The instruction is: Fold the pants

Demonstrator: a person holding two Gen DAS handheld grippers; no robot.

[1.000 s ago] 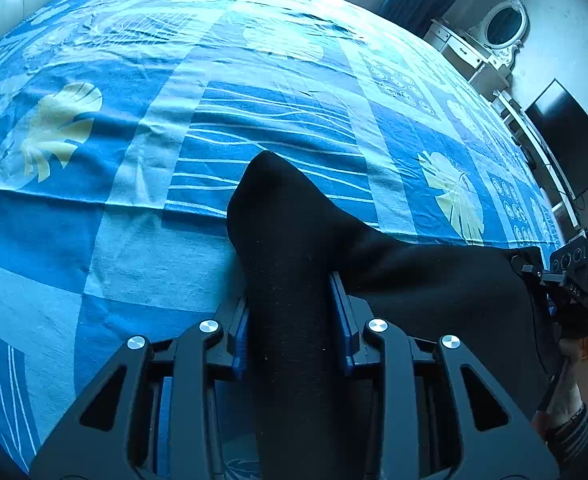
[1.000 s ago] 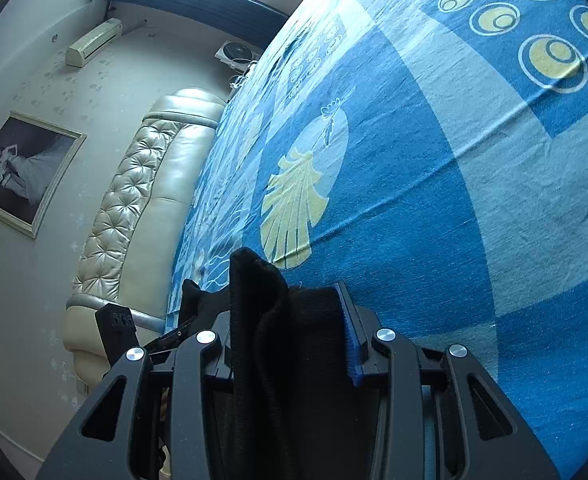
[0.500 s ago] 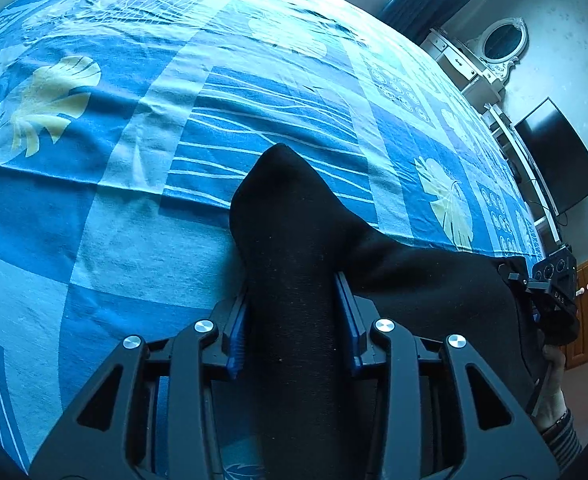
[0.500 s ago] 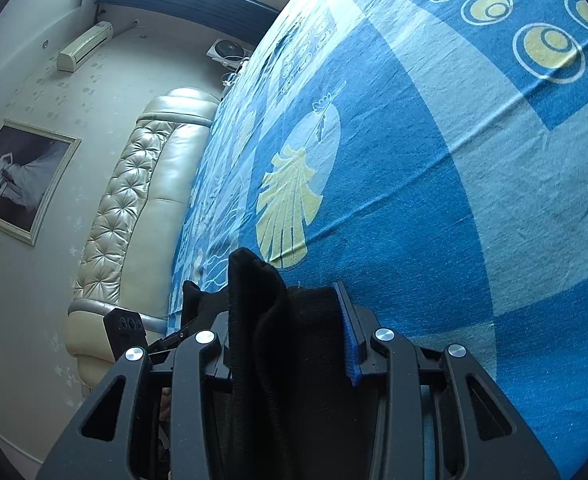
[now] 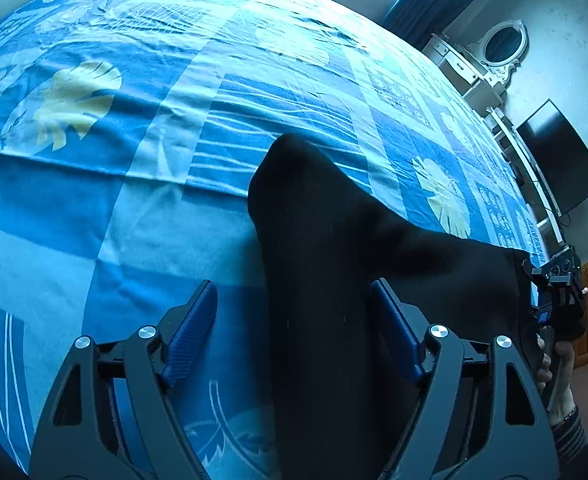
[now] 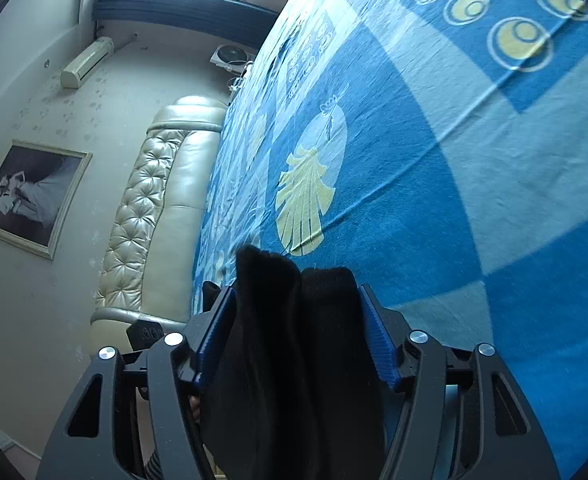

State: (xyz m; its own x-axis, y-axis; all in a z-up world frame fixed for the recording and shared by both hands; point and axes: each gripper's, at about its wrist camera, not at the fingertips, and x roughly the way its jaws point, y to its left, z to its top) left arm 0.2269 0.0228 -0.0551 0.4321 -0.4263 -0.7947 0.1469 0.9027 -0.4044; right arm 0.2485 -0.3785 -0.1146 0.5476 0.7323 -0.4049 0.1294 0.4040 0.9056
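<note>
The black pants [image 5: 326, 264] lie on the blue patterned bed cover [image 5: 154, 184], one end pointing away from me and the rest stretching right. My left gripper [image 5: 292, 300] is open; the fabric lies between its spread blue pads [image 5: 192, 328], clear of the left one. My right gripper [image 6: 296, 312] has a bunched end of the pants [image 6: 294, 344] between its pads, which have widened but still touch the fabric. It also shows in the left wrist view [image 5: 558, 288] at the pants' right end.
A padded cream headboard [image 6: 154, 220] and a framed picture [image 6: 26, 196] are left in the right wrist view. A dresser with a mirror [image 5: 490, 56] and a dark TV [image 5: 558, 160] stand beyond the bed's far right edge.
My left gripper has opened and let go of the pants, which now lie loose between its pads. The right gripper's pads have widened around the bunched fabric.
</note>
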